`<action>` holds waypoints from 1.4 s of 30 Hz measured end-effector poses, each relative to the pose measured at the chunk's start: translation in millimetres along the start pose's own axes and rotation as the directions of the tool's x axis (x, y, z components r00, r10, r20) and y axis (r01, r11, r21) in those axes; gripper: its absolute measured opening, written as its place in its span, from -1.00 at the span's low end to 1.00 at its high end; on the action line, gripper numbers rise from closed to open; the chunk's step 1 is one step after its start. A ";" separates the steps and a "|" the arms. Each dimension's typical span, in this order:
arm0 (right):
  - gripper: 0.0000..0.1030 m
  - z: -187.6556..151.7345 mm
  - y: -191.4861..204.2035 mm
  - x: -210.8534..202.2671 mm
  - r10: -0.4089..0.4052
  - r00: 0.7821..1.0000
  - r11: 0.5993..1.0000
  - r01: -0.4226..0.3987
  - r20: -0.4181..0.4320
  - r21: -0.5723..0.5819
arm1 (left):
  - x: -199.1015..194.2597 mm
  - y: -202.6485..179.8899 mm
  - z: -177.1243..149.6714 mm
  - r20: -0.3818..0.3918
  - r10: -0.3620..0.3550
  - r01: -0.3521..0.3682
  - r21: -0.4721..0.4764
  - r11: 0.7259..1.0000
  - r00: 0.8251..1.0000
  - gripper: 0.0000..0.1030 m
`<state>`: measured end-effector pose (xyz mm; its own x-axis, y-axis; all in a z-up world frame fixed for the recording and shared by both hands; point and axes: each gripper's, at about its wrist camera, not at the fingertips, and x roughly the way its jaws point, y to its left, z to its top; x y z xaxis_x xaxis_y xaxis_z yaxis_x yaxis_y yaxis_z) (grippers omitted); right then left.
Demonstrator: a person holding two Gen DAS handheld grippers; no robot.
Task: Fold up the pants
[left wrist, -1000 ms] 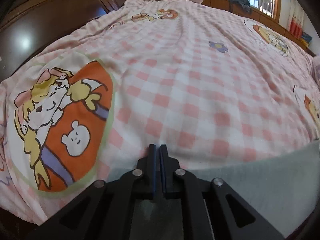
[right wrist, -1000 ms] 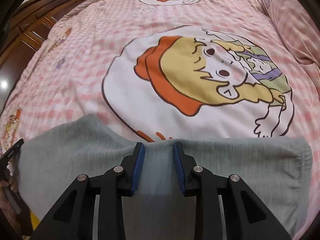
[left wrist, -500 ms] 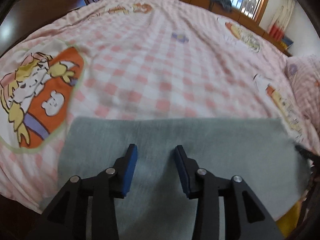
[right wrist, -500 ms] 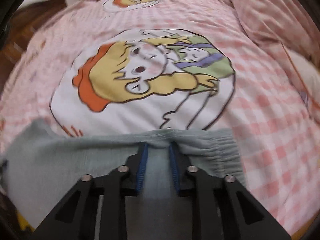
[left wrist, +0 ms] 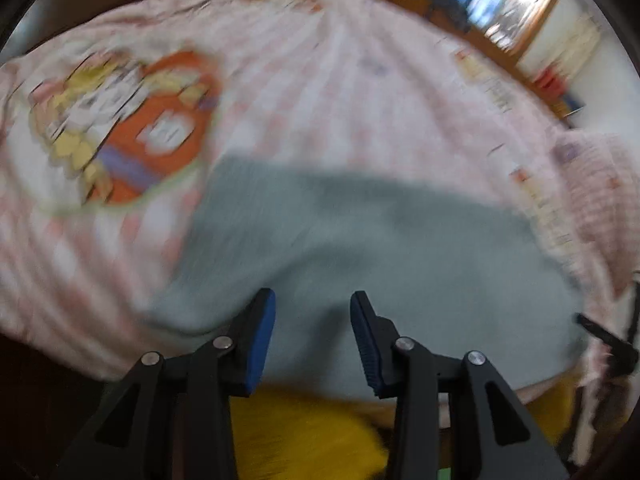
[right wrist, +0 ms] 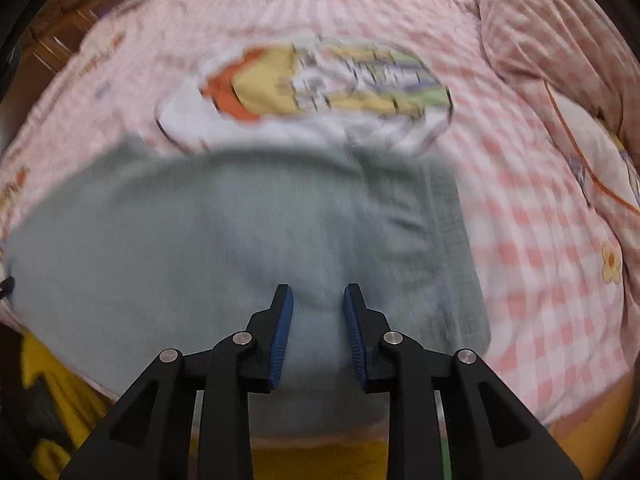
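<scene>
Through the left wrist camera we see a bed under a pink checked bedspread, blurred by motion, with a round cartoon patch up and to the left of our left tongs. Dark wooden furniture rises beyond the far left edge of the bed, and a bright window sits at the far right. The grey pants lie flat just ahead of the tips and run off to the right, near the bed's front edge. The left jaws stand apart and are closing, with no cloth pinched between the blue pads. Something yellow shows below the bed edge, under the tongs. Open bedspread stretches ahead and to the left.

Through the right wrist camera we see the same bedspread, with a large cartoon patch beyond the pants and a matching pillow at the upper right. The pants spread ahead and left of our right tongs, their ribbed waistband on the right. These jaws are narrowly apart and opening; the cloth lies beneath them, ungripped. Free bedspread lies to the right.
</scene>
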<state>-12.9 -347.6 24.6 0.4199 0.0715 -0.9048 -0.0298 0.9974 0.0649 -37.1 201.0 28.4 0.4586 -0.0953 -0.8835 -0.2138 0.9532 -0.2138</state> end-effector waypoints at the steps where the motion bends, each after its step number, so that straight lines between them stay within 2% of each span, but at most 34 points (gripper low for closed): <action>1: -0.47 -6.4 -5.2 1.1 0.017 1.000 1.000 -0.017 0.010 0.026 | 3.5 6.8 -5.6 -0.005 -0.008 0.008 -0.029 1.000 1.000 -0.30; 4: -0.41 -14.8 -12.4 -0.8 0.042 0.999 0.995 -0.043 0.012 0.085 | -1.8 15.5 -8.8 0.015 -0.042 0.043 -0.086 0.995 0.999 -0.31; 8: -0.38 -22.0 -15.1 -1.3 0.046 0.999 0.990 -0.049 0.019 0.134 | -4.9 14.8 -10.0 0.024 -0.040 0.041 -0.064 0.997 0.999 -0.30; 12: -0.36 -21.4 -15.9 -7.4 0.045 0.999 0.987 -0.040 -0.026 0.155 | -12.3 16.2 -13.0 0.030 -0.025 0.026 -0.031 0.999 0.999 -0.30; 15: -0.36 -21.2 -11.7 -19.1 0.001 0.999 0.986 0.005 -0.035 0.166 | -21.8 25.1 -12.2 0.047 -0.002 0.002 -0.004 1.000 0.999 -0.24; 17: -0.32 -19.9 -0.7 -33.9 -0.062 0.998 0.989 0.060 0.009 0.137 | -27.1 33.2 -10.0 0.056 -0.003 0.003 -0.007 1.000 0.998 -0.14; 19: -0.13 -18.4 15.6 -49.0 -0.089 0.994 0.991 0.081 0.069 0.106 | -32.3 42.6 -6.4 0.065 -0.006 0.008 -0.019 1.000 0.998 -0.06; 20: 0.05 -17.4 21.9 -53.0 -0.082 0.993 0.992 0.073 0.084 0.100 | -33.9 46.5 -4.7 0.073 -0.006 0.008 -0.024 1.000 0.997 0.04; 21: 0.13 -16.6 31.4 -56.1 -0.056 0.994 0.995 0.046 0.099 0.093 | -34.6 50.8 -3.2 0.084 -0.001 0.003 -0.030 1.000 0.996 0.15; 24: 0.13 -14.2 59.6 -56.4 0.063 0.991 0.996 -0.070 0.117 0.057 | -32.9 63.7 -3.3 0.093 0.020 -0.014 -0.067 0.998 0.995 0.18; 26: 0.13 -12.0 82.4 -51.6 0.101 0.988 0.994 -0.104 0.121 0.023 | -30.9 69.1 -5.4 0.097 0.004 0.005 -0.095 0.995 0.995 0.18; 33: 0.13 -13.2 145.7 -16.8 0.180 0.983 0.981 -0.176 0.047 -0.077 | -30.7 85.8 -24.7 0.109 -0.038 0.062 -0.225 0.972 0.993 0.18; 36: 0.17 -20.5 154.6 0.5 0.177 0.984 0.981 -0.176 0.000 -0.077 | -26.8 89.2 -29.8 0.102 -0.054 0.079 -0.260 0.962 0.993 0.18; 39: 0.36 -25.0 156.0 2.5 0.192 0.981 0.978 -0.190 0.022 -0.087 | -22.9 88.6 -32.1 0.106 -0.088 0.115 -0.281 0.953 0.990 0.18; 42: 0.38 -26.2 157.6 4.5 0.190 0.982 0.977 -0.187 0.015 -0.100 | -21.2 83.9 -31.2 0.129 -0.111 0.144 -0.283 0.948 0.985 0.18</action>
<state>-39.5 -190.0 19.7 0.4205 0.2595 -0.8694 -0.1981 0.9614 0.1911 -91.6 274.0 16.3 0.5871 -0.1630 -0.7929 -0.3810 0.8086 -0.4483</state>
